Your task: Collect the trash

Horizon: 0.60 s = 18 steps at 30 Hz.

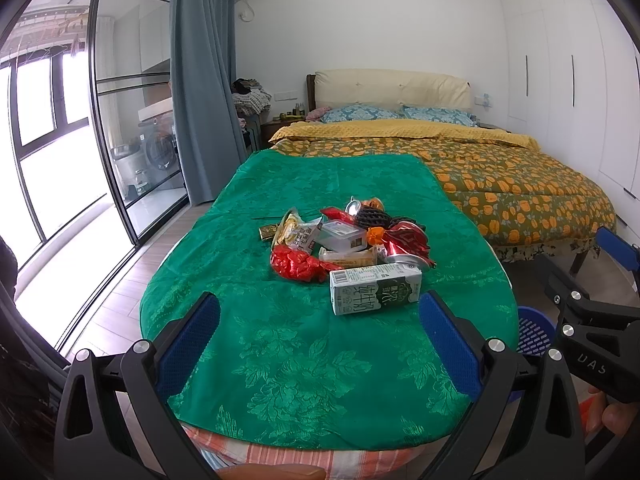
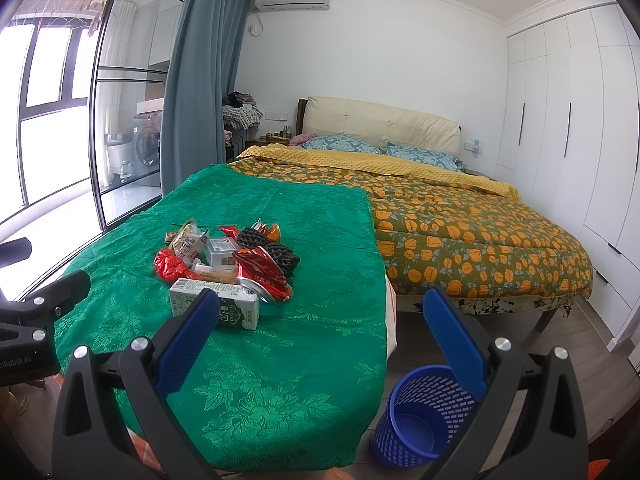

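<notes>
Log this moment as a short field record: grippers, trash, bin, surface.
left gripper: open, empty, short of the pile
right gripper: open, empty, above table edge and bin
trash pile: wrappers, plastic box, black foam nets, crushed can, on the table
milk carton: lying flat, nearest piece
bin: blue perforated basket, on the floor right of the table, looks empty
surface: green tablecloth

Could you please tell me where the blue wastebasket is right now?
The blue wastebasket stands on the floor off the right edge of the green-clothed table, low in the right wrist view, near the bed.
</notes>
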Each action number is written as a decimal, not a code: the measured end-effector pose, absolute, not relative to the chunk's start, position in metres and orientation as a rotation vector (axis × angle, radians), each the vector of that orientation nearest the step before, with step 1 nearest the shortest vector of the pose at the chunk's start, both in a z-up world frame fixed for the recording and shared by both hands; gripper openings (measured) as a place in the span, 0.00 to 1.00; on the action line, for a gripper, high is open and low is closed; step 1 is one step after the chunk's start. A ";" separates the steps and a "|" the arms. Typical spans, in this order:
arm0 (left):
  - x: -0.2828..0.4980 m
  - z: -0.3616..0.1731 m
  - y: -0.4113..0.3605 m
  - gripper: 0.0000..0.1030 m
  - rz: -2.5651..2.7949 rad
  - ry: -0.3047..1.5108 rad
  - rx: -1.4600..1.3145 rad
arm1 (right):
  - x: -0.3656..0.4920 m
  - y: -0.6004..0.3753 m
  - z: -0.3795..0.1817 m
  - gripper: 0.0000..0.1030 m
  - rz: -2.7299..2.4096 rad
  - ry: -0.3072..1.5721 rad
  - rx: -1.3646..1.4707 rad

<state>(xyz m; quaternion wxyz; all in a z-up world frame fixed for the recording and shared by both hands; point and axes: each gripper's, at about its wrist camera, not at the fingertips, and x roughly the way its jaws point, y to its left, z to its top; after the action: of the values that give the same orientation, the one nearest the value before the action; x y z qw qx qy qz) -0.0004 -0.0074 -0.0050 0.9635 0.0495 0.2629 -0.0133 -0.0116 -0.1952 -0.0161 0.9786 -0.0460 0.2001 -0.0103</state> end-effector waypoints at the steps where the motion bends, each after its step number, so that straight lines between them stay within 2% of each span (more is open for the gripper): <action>1: 0.000 -0.005 -0.007 0.96 -0.027 0.532 0.100 | -0.012 -0.195 -0.016 0.96 -0.021 0.404 -0.093; 18: -0.001 -0.006 -0.008 0.96 -0.029 0.533 0.102 | -0.012 -0.196 -0.016 0.96 -0.021 0.405 -0.092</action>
<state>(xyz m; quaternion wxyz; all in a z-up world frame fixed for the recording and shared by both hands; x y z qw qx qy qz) -0.0006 -0.0081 -0.0061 0.9634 0.0506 0.2630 -0.0142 -0.0121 -0.1960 -0.0160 0.9785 -0.0457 0.2008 -0.0105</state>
